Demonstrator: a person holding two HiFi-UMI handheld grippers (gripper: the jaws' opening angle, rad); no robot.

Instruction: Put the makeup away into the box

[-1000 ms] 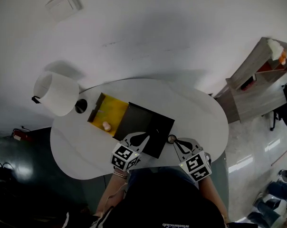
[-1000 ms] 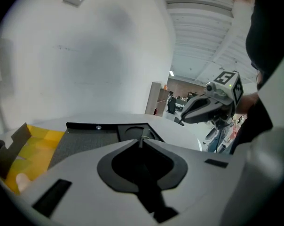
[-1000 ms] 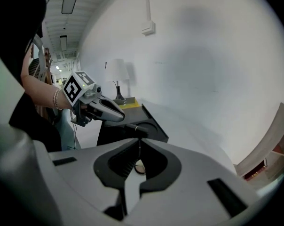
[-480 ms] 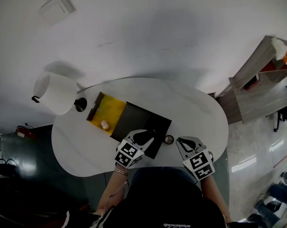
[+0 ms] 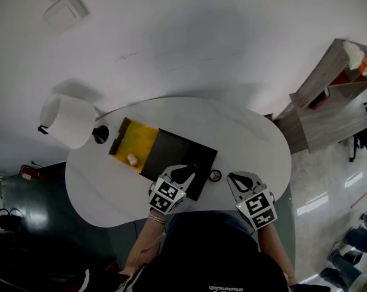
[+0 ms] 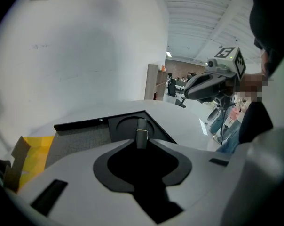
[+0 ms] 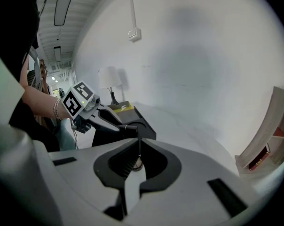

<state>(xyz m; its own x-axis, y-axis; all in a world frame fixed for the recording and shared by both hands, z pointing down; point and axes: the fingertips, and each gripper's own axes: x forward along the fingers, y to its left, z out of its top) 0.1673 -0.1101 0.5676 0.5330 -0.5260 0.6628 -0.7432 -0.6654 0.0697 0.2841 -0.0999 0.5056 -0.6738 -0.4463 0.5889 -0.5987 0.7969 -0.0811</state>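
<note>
Our right gripper [image 5: 234, 176] had slid sideways, clear of the small round pot [image 5: 215, 175] on the white table [image 5: 250, 142], and its jaws were clenched together on nothing. Our left gripper [image 5: 185, 170] pinched a dark tube [image 6: 141, 132] with a gold band, over a round recess at the black box's [image 5: 171, 154] near corner.

White bench [image 5: 250, 132]; black box [image 5: 180, 154] with a yellow section [image 5: 137, 140]; black tube [image 6: 141, 134] banded gold; left gripper [image 5: 189, 170] and right gripper [image 5: 232, 176] pale grey with black-and-white square markers; white lamp shade [image 5: 65, 121]
</note>
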